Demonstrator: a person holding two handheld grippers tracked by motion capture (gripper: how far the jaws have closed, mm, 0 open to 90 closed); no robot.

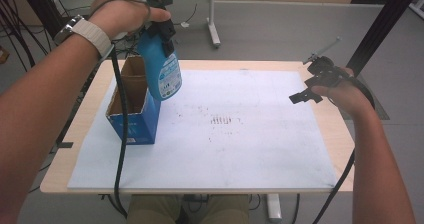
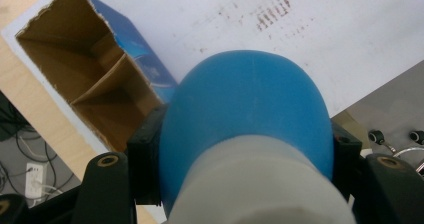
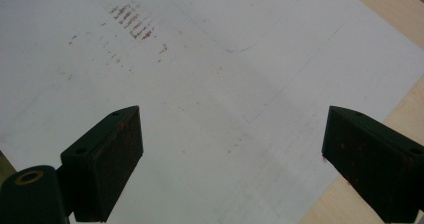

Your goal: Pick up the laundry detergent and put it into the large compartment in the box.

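1. Blue bottle (image 1: pixel 162 69): plastic, with a printed label on its side and a black spray head at the top. Held in the air, tilted, above the bench and just beside the open top of the box. In the left gripper view its rounded blue body (image 2: pixel 250 109) and a white band lie between the two black jaws.

2. Left gripper (image 1: pixel 165 31): held in the person's left hand (image 1: pixel 122 11) at the upper left of the high view. Jaws clenched on the blue bottle, one pad pressing each side of its body. A black cable hangs from it past the box and over the front edge of the bench.

3. Box (image 1: pixel 131 106): blue cardboard, brown inside, top open. Stands upright on the left part of the white mat. The left gripper view shows an inner cardboard divider (image 2: pixel 95 91) splitting it into compartments.

4. Right gripper (image 1: pixel 307 95): held in the person's right hand (image 1: pixel 345 94) over the right edge of the bench, well apart from bottle and box. Jaws released and wide apart, with bare mat between them in the right gripper view.

5. White mat (image 1: pixel 240 149): covers most of the bench; a patch of small dark marks (image 1: pixel 220 120) near its middle.

6. Bench (image 1: pixel 332 121): pale wood top, showing as a border around the mat.
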